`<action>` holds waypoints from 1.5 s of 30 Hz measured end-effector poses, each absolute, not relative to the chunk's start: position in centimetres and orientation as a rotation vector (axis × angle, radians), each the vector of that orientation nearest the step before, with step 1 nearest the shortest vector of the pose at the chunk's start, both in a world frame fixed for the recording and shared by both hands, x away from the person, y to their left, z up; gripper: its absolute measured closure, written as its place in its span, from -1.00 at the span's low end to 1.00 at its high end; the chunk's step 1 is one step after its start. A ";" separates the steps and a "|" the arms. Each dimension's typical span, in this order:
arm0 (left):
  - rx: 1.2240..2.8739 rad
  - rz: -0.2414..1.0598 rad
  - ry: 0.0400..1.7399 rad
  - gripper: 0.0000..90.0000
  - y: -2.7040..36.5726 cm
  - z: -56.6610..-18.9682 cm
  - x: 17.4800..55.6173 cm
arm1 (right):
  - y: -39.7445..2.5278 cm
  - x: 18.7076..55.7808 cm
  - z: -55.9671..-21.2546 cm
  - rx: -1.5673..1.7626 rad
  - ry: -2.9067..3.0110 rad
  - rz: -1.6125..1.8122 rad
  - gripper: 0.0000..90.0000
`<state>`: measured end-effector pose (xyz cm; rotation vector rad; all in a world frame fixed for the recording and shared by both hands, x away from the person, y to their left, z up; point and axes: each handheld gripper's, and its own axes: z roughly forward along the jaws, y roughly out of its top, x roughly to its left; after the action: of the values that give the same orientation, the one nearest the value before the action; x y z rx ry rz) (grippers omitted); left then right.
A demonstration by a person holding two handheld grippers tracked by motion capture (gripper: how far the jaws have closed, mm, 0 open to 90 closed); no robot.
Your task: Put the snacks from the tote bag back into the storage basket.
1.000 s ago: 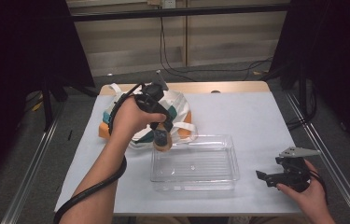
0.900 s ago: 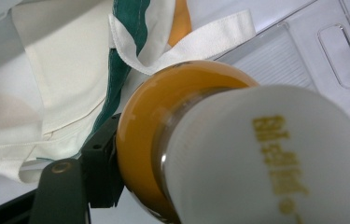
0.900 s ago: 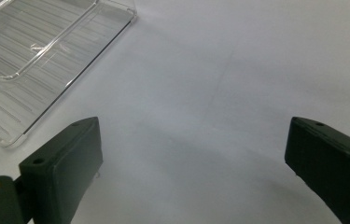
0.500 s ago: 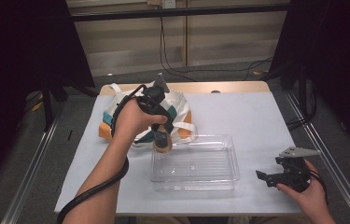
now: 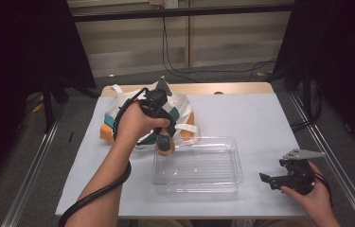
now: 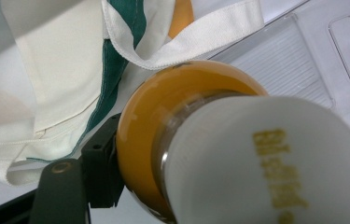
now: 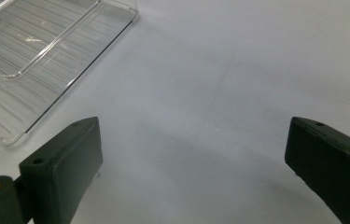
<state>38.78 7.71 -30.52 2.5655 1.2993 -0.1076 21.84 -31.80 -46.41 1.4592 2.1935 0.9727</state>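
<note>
The left hand-held gripper (image 5: 164, 141) is clamped on an orange bottle (image 6: 163, 135) with a white cap, held just above the near-left corner of the clear tray (image 5: 222, 182); the cloth bag (image 5: 118, 106) lies behind it. Lifting out looks done; setting down in the tray remains. The right hand-held gripper (image 5: 279, 178) rests spread and empty on the surface (image 5: 260, 118).

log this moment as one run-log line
left gripper: shut on orange bottle, above clear tray corner | right gripper: open, idle on table | tote bag: behind tray
</note>
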 end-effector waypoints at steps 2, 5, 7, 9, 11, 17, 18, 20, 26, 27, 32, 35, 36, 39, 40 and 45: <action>2.567 -0.109 1.298 -0.33 7.7 -30.6 38.8 | -31.8 21.9 -46.5 1.451 2.197 0.977 -0.91; 2.566 -0.110 1.300 -0.33 7.7 -30.8 38.8 | -31.8 21.9 -46.5 1.448 2.199 0.977 -0.91; 2.568 -0.115 1.300 -0.33 7.7 -30.9 38.8 | -31.8 21.9 -46.5 1.455 2.200 0.971 -0.91; 2.561 -0.113 1.303 -0.33 7.8 -31.0 38.8 | -31.8 21.9 -46.4 1.451 2.201 0.971 -0.91; 2.569 -0.114 1.302 -0.33 7.8 -31.0 38.7 | -31.8 21.8 -46.4 1.450 2.201 0.972 -0.91; 2.566 -0.118 1.310 -0.33 7.8 -31.4 38.8 | -31.7 21.8 -46.5 1.454 2.202 0.974 -0.91; 2.564 -0.120 1.307 -0.33 7.8 -31.4 38.8 | -31.7 21.8 -46.5 1.453 2.204 0.973 -0.91; 2.568 -0.120 1.307 -0.33 7.8 -31.5 38.8 | -31.7 21.9 -46.5 1.450 2.208 0.973 -0.91; 2.568 -0.121 1.313 -0.33 7.7 -31.9 38.8 | -31.7 21.8 -46.4 1.457 2.206 0.974 -0.91; 2.570 -0.120 1.312 -0.33 7.7 -31.9 38.8 | -31.7 21.8 -46.4 1.455 2.207 0.974 -0.91; 2.575 -0.122 1.314 -0.33 7.7 -32.1 38.7 | -31.7 21.8 -46.5 1.455 2.208 0.974 -0.91; 2.573 -0.125 1.319 -0.33 7.7 -32.3 38.7 | -31.7 21.9 -46.5 1.449 2.207 0.974 -0.91; 2.574 -0.125 1.318 -0.33 7.7 -32.4 38.7 | -31.7 21.9 -46.5 1.449 2.208 0.975 -0.91; 2.579 -0.129 1.320 -0.33 7.7 -32.6 38.7 | -31.7 21.8 -46.5 1.455 2.209 0.973 -0.91; 2.576 -0.132 1.326 -0.33 7.7 -32.7 38.7 | -31.7 21.8 -46.5 1.454 2.210 0.974 -0.91; 2.585 -0.128 1.317 -0.33 7.8 -32.9 38.7 | -31.7 21.9 -46.5 1.450 2.209 0.974 -0.91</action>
<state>38.71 7.77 -32.91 2.5851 1.3166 -0.1283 21.86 -31.74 -46.47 1.4496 2.2088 0.9745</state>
